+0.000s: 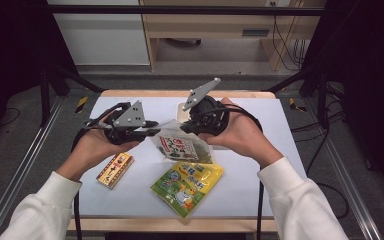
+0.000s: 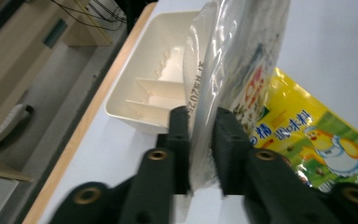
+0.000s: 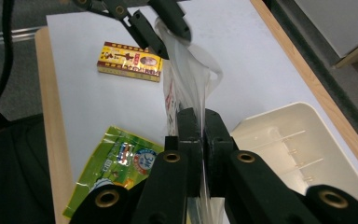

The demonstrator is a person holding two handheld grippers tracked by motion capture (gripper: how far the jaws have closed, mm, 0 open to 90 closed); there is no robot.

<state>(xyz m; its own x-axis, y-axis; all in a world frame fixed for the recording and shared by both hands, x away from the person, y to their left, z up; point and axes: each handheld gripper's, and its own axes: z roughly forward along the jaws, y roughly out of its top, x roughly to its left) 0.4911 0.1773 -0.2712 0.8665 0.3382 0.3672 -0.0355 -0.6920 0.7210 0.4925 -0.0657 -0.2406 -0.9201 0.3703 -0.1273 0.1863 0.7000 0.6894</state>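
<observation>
White long sleeves (image 1: 300,200) on both arms. Black grippers: left gripper (image 2: 200,140), right gripper (image 3: 200,140), each with blocky black jaws, brass-ringed screw holes, a grey three-cornered plate (image 1: 130,116) with small holes, and black cables (image 1: 76,210) trailing.

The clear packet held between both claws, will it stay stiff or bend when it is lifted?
The clear packet probably flops: its film creases between the right claw and left claw. It looks light. The glossy film may slip.
</observation>
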